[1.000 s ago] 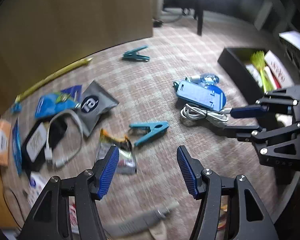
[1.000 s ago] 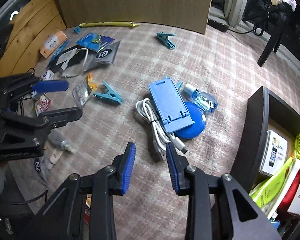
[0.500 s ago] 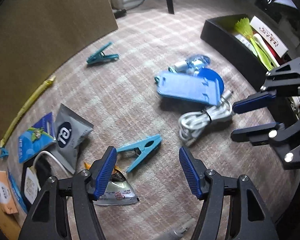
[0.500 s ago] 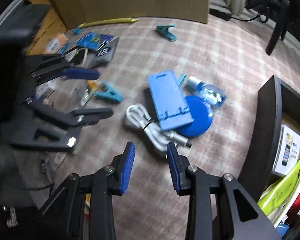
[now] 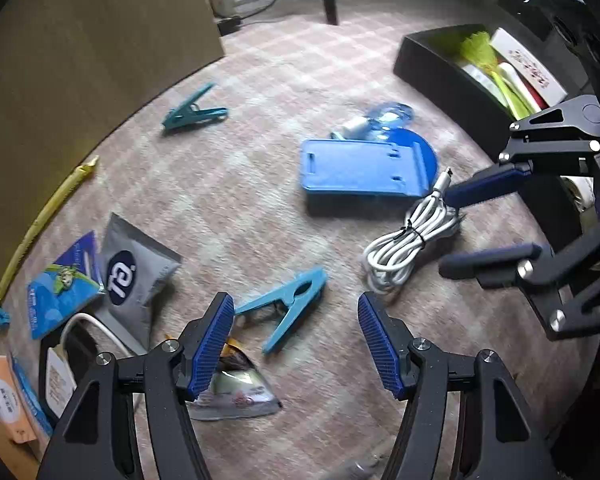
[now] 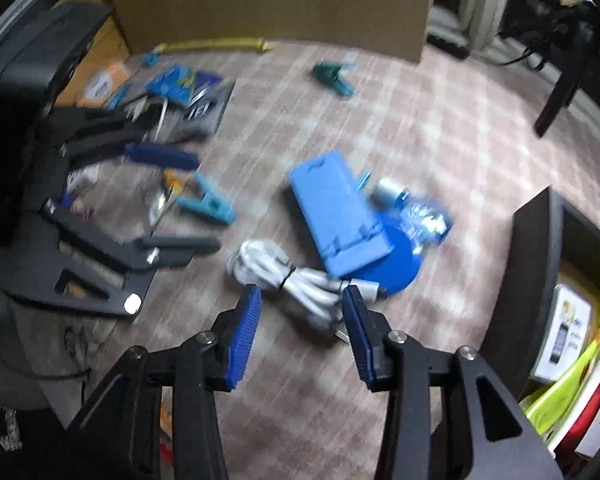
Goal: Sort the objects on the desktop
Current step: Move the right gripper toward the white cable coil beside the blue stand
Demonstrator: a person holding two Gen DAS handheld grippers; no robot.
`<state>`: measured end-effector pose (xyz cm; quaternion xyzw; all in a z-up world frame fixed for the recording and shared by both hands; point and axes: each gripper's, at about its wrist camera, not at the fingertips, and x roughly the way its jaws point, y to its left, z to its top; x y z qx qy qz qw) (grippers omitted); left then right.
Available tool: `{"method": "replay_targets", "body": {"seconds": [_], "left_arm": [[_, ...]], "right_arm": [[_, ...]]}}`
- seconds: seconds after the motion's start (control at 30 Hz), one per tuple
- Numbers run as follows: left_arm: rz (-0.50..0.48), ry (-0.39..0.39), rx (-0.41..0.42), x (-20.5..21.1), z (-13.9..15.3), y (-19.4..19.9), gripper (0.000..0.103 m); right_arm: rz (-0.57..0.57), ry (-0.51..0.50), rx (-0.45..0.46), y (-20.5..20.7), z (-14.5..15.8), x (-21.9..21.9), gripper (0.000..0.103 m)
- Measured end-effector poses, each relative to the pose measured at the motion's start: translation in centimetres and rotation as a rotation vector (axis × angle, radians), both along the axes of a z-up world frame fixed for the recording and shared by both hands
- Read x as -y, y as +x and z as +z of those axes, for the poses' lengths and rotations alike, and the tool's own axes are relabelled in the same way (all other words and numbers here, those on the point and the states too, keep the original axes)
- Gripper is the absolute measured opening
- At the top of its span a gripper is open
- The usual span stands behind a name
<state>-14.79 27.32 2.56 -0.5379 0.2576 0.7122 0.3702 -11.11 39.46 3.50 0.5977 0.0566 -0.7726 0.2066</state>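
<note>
A coiled white cable (image 5: 412, 244) (image 6: 296, 280) lies on the checked carpet beside a blue phone stand (image 5: 364, 168) (image 6: 336, 216). My right gripper (image 6: 300, 320) hovers over the cable with its jaws opening; the cable's plug end shows between the pads, untouched. A light blue clothespin (image 5: 288, 308) (image 6: 206, 204) lies just ahead of my left gripper (image 5: 296, 344), which is open and holds nothing. In the left wrist view the right gripper (image 5: 488, 224) straddles the cable's end. In the right wrist view the left gripper (image 6: 176, 200) brackets the clothespin.
A teal clothespin (image 5: 194, 112) lies farther off near a cardboard wall (image 5: 80, 60). Packets, a grey pouch (image 5: 134, 272) and a yellow tube (image 5: 44, 216) are scattered at the left. A black box (image 5: 440, 64) (image 6: 536, 260) with several items stands at the right.
My left gripper swung and rolled, bringing the light blue clothespin right before its jaws. My right gripper's jaws have widened over the white cable.
</note>
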Motion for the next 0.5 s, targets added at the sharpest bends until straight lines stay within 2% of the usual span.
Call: {"method": "replay_targets", "body": {"seconds": [0.07, 0.23, 0.5], "left_arm": [[-0.013, 0.002, 0.008, 0.1, 0.0, 0.4, 0.061], [0.003, -0.009, 0.008, 0.4, -0.1, 0.6, 0.060], [0.056, 0.009, -0.009, 1.2, 1.0, 0.0, 0.061]], "right_arm": [[0.047, -0.009, 0.017, 0.8, 0.2, 0.2, 0.042], [0.031, -0.001, -0.068, 0.0, 1.3, 0.2, 0.042], [0.068, 0.040, -0.055, -1.1, -0.3, 0.5, 0.042]]}}
